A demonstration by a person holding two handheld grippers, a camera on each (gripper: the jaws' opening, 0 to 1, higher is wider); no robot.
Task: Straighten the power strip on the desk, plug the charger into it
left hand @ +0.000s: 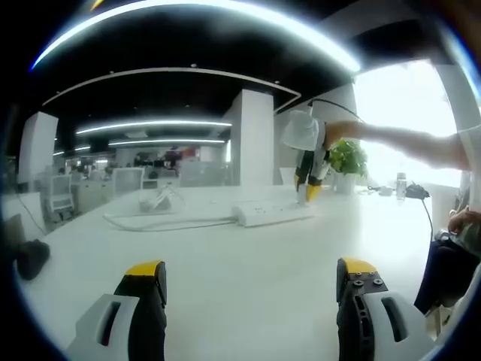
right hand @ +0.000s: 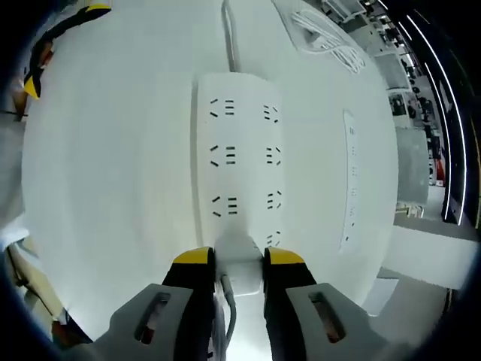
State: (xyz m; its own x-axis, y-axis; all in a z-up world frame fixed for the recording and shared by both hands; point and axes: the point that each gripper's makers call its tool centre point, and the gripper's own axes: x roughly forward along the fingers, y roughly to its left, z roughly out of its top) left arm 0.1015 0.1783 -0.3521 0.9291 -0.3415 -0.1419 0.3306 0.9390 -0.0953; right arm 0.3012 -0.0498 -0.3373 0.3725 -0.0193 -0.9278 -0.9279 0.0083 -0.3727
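My right gripper (right hand: 239, 259) pinches the charger (right hand: 240, 274) between its fingers, right over the near end of the strip (right hand: 239, 158), which lies on the white surface (right hand: 113, 188). The strip's long axis runs straight away from my fingers. My left gripper (left hand: 252, 282) is spread, holds nothing and is well apart. The charger's prongs are hidden, so I cannot tell whether they meet the slots.

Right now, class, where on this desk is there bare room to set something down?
The desk lies bare between the left gripper and the power strip. It is crowded at the strip, where the right gripper holds the charger, and behind, around the cable bundle.
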